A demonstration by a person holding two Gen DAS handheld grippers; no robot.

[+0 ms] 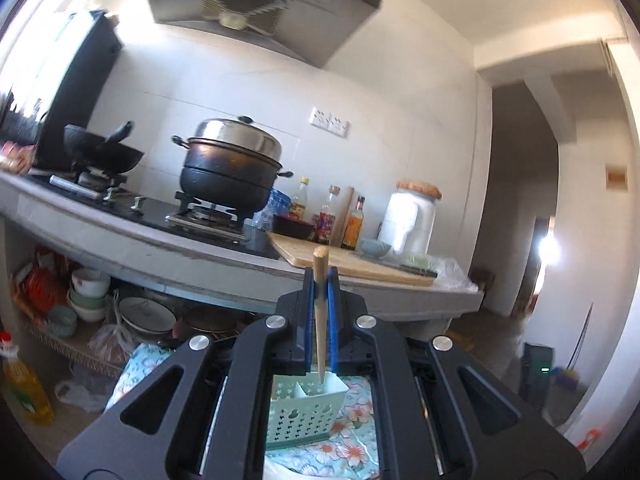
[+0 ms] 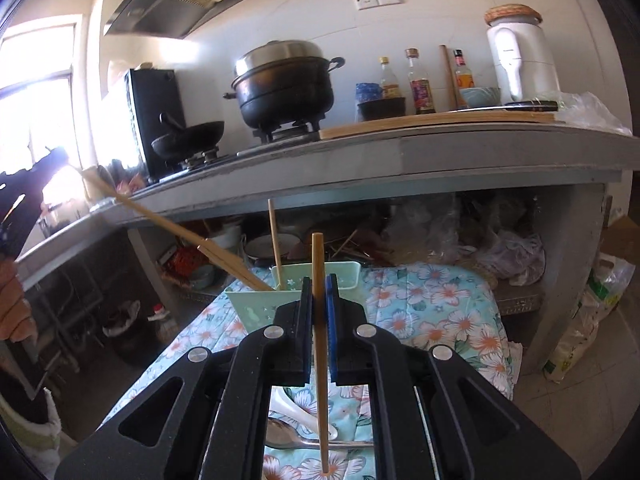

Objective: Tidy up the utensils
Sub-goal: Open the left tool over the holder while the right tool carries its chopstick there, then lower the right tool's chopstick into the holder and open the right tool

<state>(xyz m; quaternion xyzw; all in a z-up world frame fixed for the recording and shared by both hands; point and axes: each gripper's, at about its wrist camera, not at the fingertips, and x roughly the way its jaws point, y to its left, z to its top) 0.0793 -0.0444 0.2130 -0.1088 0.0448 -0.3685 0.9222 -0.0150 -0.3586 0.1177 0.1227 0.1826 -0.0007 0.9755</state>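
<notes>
My left gripper is shut on a wooden chopstick whose lower tip reaches into the mint-green perforated utensil basket below it. In the right wrist view that chopstick slants from the left gripper at the far left into the basket, where another chopstick stands upright. My right gripper is shut on a second wooden chopstick, held upright with its tip on the floral cloth. A metal spoon and a white spoon lie on the cloth beneath the right gripper.
A grey kitchen counter runs behind, with a stove, black steamer pot, wok, sauce bottles, cutting board and white jar. Bowls and plates sit on the shelf under the counter. An oil bottle stands on the floor.
</notes>
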